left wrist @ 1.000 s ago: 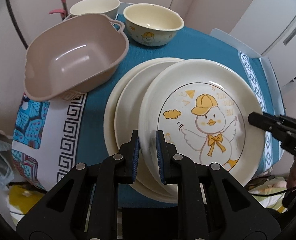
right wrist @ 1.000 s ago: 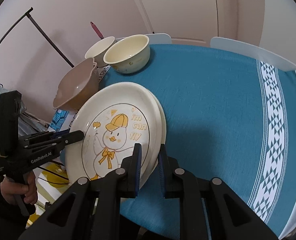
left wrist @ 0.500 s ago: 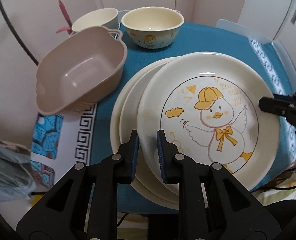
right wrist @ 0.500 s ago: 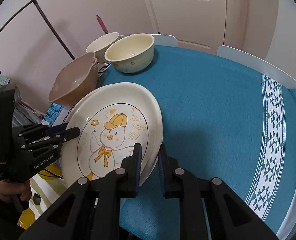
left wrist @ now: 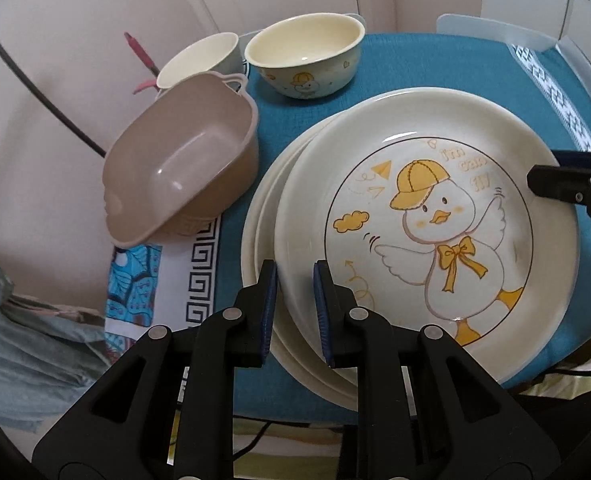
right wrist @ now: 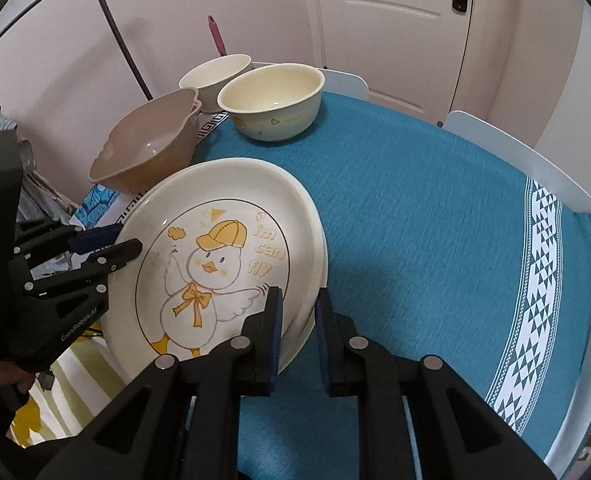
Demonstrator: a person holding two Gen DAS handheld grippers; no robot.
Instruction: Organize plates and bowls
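A stack of cream plates, its top plate [left wrist: 435, 220] printed with a duck in a yellow cap, lies at the near edge of the teal table and overhangs it. My left gripper [left wrist: 294, 280] is shut on the stack's rim, one finger over the top plate and one under. The right gripper [right wrist: 298, 304] is shut on the opposite rim of the duck plate [right wrist: 215, 264]. Each shows in the other's view: right gripper [left wrist: 543, 176], left gripper [right wrist: 123, 242]. Behind the stack stand a tan handled bowl [left wrist: 183, 168], a cream duck bowl [left wrist: 303, 60] and a white bowl [left wrist: 197, 60].
The teal tablecloth [right wrist: 435, 220] with a white patterned band stretches right of the plates. White chair backs [right wrist: 515, 160] line the far side before a door. A black pole [right wrist: 115, 28] and a pink stick [right wrist: 217, 38] lean by the wall behind the bowls.
Both wrist views have rolled, and the left gripper has shifted slightly with the plates. Each gripper keeps its hold on the rim; the bowls have stayed put.
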